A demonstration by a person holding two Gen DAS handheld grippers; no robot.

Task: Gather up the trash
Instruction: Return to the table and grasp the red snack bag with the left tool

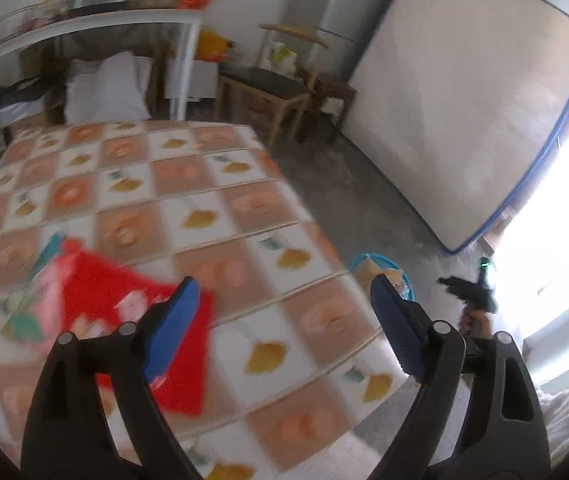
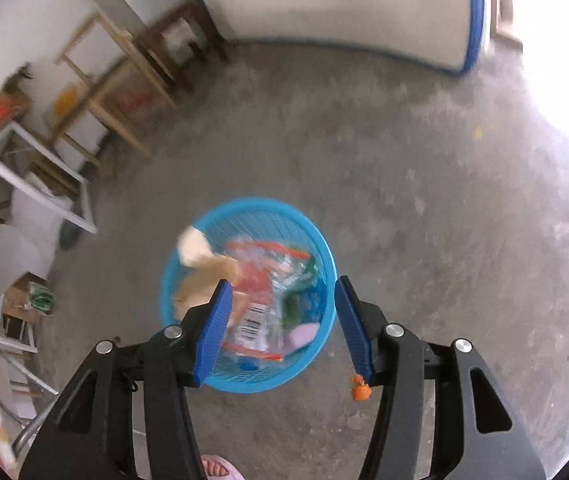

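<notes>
Hovering above the blue basket (image 2: 316,248), your right claw (image 2: 280,320) stands apart and empty; wrappers and paper already lie inside the basket on the floor. Your left claw (image 1: 284,320) is wide apart, empty, over the desk's (image 1: 244,184) near edge. A red wrapper (image 1: 124,300) remains near the left edge. Only a barcode shows; no writing is legible.

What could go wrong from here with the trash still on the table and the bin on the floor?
1. The red wrapper lies flat on the tablecloth; the open left gripper may pinch cloth along with it.
2. The blue basket sits below the table edge and already looks full, so further trash could bounce out.
3. An orange scrap lies on the floor beside the basket, easily missed.
</notes>
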